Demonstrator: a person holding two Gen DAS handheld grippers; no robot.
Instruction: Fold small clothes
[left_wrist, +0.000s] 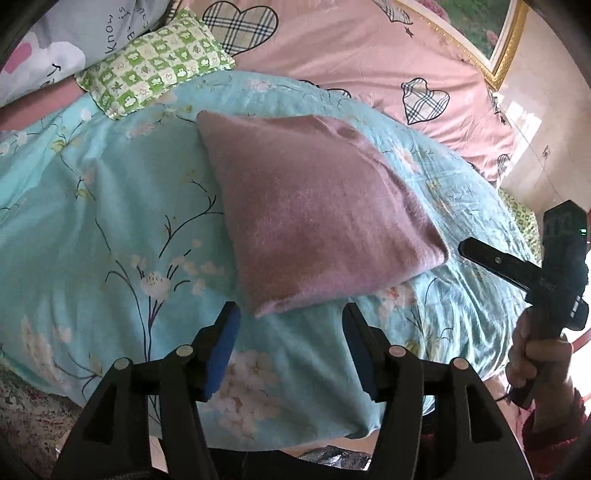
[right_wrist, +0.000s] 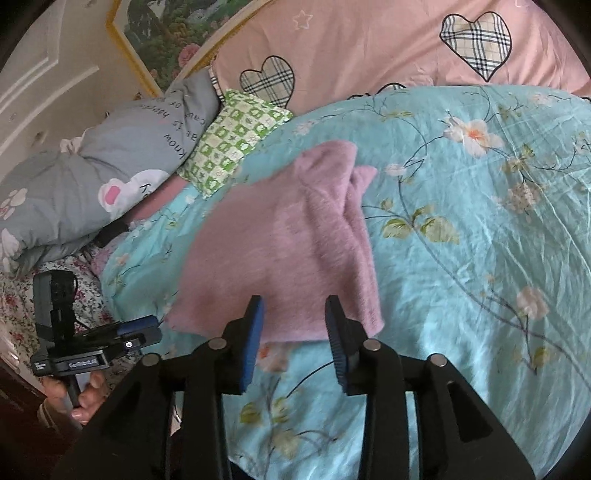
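A fuzzy mauve-pink garment (left_wrist: 317, 218) lies folded into a rough square on the turquoise floral quilt (left_wrist: 110, 221). It also shows in the right wrist view (right_wrist: 280, 251), with a loose flap along its right side. My left gripper (left_wrist: 291, 314) is open and empty, just short of the garment's near corner. My right gripper (right_wrist: 295, 306) is open and empty, its tips over the garment's near edge. The right gripper also shows at the right of the left wrist view (left_wrist: 480, 254), and the left gripper shows at the lower left of the right wrist view (right_wrist: 140, 332).
A green checked pillow (left_wrist: 155, 70) and a grey printed duvet (right_wrist: 92, 177) lie at the head of the bed. A pink sheet with plaid hearts (left_wrist: 369, 55) lies beyond the quilt. A gold-framed picture (right_wrist: 162, 37) hangs on the wall.
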